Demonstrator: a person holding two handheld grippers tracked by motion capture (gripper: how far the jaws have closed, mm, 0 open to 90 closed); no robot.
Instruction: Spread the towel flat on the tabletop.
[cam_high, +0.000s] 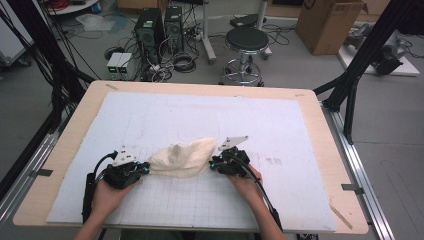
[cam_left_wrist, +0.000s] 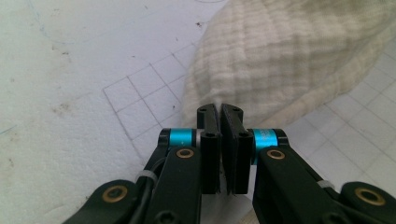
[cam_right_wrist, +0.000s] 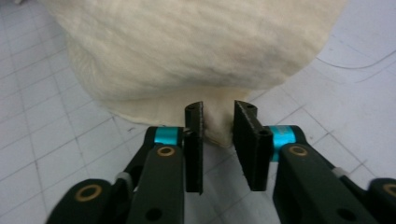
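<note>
Where the cloth (cam_high: 182, 158) lies, bunched into a cream mound on the white mat (cam_high: 280, 130), we find it near the front middle of the table (cam_high: 325, 120), set between our two grippers. Its fabric is crinkled, with a hemmed edge running along the low side, and it rises in a soft hump (cam_left_wrist: 289, 51) rather than lying flat.

At its left end we have the left gripper (cam_left_wrist: 219, 112), whose jaws stand pressed almost together, with a bit of the cloth's edge seemingly pinched at their tips; how much fabric sits between them we cannot tell. In the high view that gripper (cam_high: 142, 167) touches the cloth's left corner.

At the right end we have the right gripper (cam_right_wrist: 218, 112), its jaws a narrow gap apart, with a small corner of the cloth (cam_right_wrist: 196, 56) lying between them and not clamped. From above, this gripper (cam_high: 216, 162) sits just against the cloth's right edge.

Our hands hold both grippers low over the mat, which is ruled with a faint pencil grid (cam_high: 200, 195). Beyond the table we see a stool (cam_high: 246, 42) and a cardboard box (cam_high: 330, 25) on the floor.
</note>
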